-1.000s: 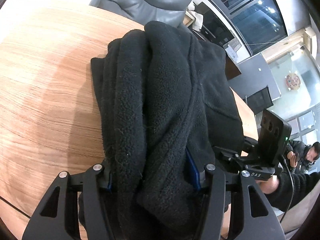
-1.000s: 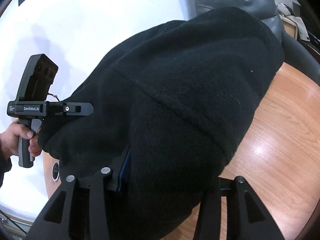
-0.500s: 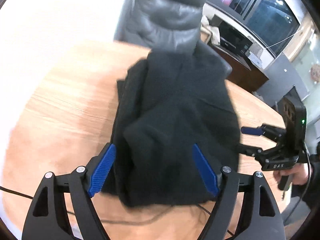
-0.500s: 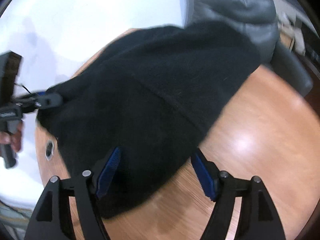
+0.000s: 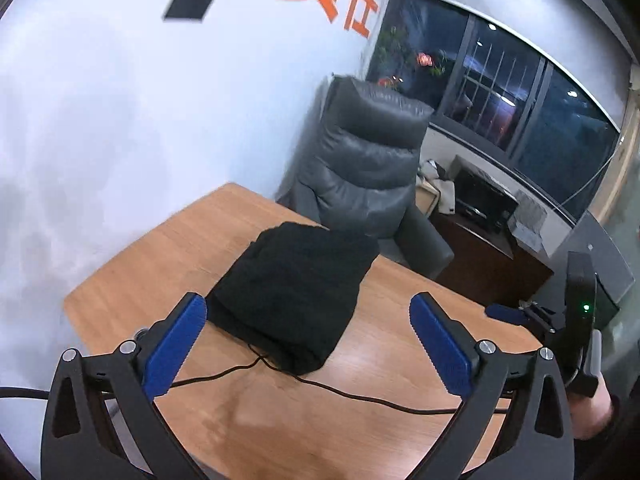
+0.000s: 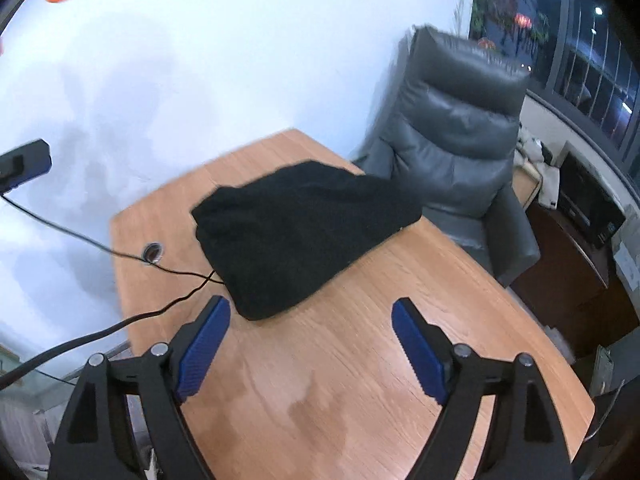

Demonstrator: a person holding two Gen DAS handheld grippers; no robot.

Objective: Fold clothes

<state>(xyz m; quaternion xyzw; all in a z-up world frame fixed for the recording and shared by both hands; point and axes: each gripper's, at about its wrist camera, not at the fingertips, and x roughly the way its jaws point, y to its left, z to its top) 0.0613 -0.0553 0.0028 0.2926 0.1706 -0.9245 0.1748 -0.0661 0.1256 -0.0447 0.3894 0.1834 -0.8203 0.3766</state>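
Observation:
A black fleece garment [image 5: 294, 284] lies folded into a compact bundle on the wooden table [image 5: 168, 248], near its far corner. It also shows in the right wrist view [image 6: 304, 232]. My left gripper [image 5: 308, 344] is open and empty, held above the table and back from the bundle. My right gripper [image 6: 310, 340] is open and empty, likewise raised and back from the garment. The right gripper also shows at the right edge of the left wrist view [image 5: 576, 312].
A grey leather office chair [image 5: 368, 176] stands behind the table's far edge. A thin black cable [image 5: 360, 396] runs across the table near the garment and into a grommet hole [image 6: 153, 251]. A white wall is at left, dark windows and a cabinet at right.
Both grippers let go of the fleece, opened wide and pulled up and back. The folded garment now rests on the table alone.

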